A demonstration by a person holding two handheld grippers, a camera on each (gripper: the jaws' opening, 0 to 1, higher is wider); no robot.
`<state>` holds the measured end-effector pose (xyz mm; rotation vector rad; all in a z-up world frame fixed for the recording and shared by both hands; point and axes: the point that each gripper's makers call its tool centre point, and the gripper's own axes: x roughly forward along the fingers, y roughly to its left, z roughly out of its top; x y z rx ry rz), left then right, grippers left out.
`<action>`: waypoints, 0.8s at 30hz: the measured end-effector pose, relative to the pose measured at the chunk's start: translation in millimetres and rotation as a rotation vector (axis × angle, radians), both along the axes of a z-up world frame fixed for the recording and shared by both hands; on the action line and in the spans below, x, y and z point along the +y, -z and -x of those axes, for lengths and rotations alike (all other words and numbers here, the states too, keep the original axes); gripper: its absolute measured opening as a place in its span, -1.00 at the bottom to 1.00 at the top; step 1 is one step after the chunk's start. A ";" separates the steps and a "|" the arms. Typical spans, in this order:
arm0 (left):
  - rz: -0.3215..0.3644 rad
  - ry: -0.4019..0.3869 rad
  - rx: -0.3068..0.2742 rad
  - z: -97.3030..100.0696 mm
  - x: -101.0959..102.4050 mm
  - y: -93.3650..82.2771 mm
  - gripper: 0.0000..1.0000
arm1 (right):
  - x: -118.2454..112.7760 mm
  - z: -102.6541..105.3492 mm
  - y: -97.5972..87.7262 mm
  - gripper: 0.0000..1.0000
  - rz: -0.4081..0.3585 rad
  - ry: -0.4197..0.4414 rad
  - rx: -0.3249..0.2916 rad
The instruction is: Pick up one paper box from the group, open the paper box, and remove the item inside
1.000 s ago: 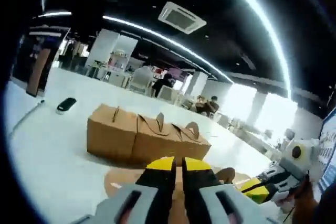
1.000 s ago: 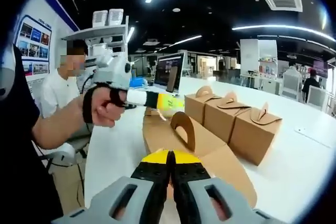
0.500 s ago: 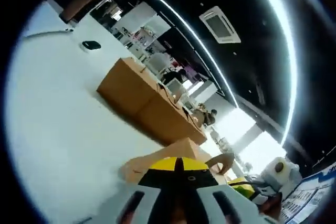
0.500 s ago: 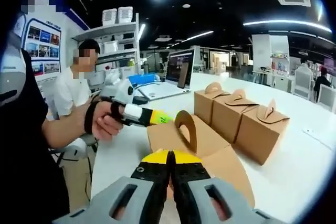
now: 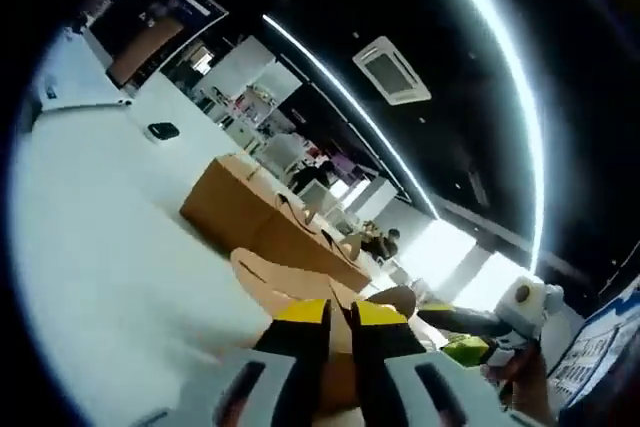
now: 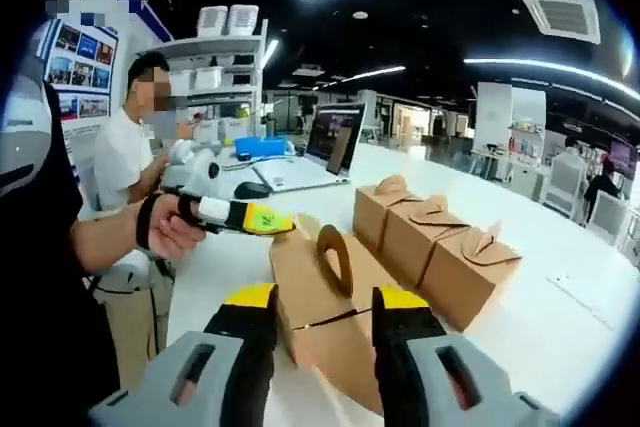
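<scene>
White table [image 6: 590,317], unlabelled paper box [image 6: 330,307], right tongs [image 6: 325,312] parted.

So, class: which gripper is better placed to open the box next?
The right gripper, probably. Its jaws stand open either side of the box, free to take a flap. The left gripper looks shut on the box's edge, steadying it.

Brown paper box [image 6: 325,312] lies on the white table, top flaps unfolded, rounded handle flap [image 6: 333,259] upright. Three closed boxes [image 6: 435,242] stand in a touching row just beside it.
</scene>
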<state>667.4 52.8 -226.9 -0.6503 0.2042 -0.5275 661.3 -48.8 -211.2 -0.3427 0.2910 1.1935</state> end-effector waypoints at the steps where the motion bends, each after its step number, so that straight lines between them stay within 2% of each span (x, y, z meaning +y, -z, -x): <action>1: -0.047 0.029 -0.024 2.6 -4.9 -2.2 -0.57 | 1.1 0.1 1.5 -0.23 0.018 -0.005 0.002; 3: -0.137 0.094 -0.079 9.2 -14.7 -6.4 -0.46 | 5.5 -1.7 7.2 -0.23 0.061 -0.003 0.009; 5: -0.240 0.152 -0.126 17.5 -23.3 -6.8 -0.36 | 5.1 -5.0 16.8 -0.23 0.112 0.027 0.044; 8: -0.412 0.199 -0.169 24.9 -30.5 1.2 -0.25 | 3.7 -8.1 24.3 -0.24 0.128 0.063 0.083; 9: -0.438 0.201 -0.172 24.7 -31.5 3.6 -0.25 | 3.1 -8.5 24.9 -0.24 0.119 0.068 0.091; 10: -0.428 0.197 -0.174 23.3 -34.2 4.7 -0.25 | 3.8 -8.2 24.5 -0.25 0.101 0.068 0.102; 12: -0.372 0.233 -0.178 24.0 -41.3 5.8 -0.24 | 3.8 -9.1 24.1 -0.29 0.087 0.073 0.105; 13: -0.370 0.223 -0.206 22.3 -40.5 3.2 -0.21 | 3.9 -9.2 24.1 -0.32 0.080 0.075 0.106; 16: -0.382 0.221 -0.207 22.7 -40.3 4.6 -0.21 | 1.2 -10.9 24.2 -0.40 0.063 0.079 0.103; 17: -0.393 0.214 -0.208 22.6 -40.5 4.8 -0.21 | 3.1 -9.0 22.5 -0.40 0.027 0.074 0.134; 19: -0.455 0.207 -0.215 22.7 -39.5 6.8 -0.21 | 2.0 -9.9 20.6 -0.41 -0.025 0.080 0.187; 22: -0.613 0.184 -0.239 21.6 -37.5 13.4 -0.21 | -0.4 -13.3 17.6 -0.43 -0.132 0.083 0.289; 24: -0.660 0.176 -0.249 21.1 -39.7 15.7 -0.20 | -2.0 -13.6 17.5 -0.46 -0.174 0.088 0.335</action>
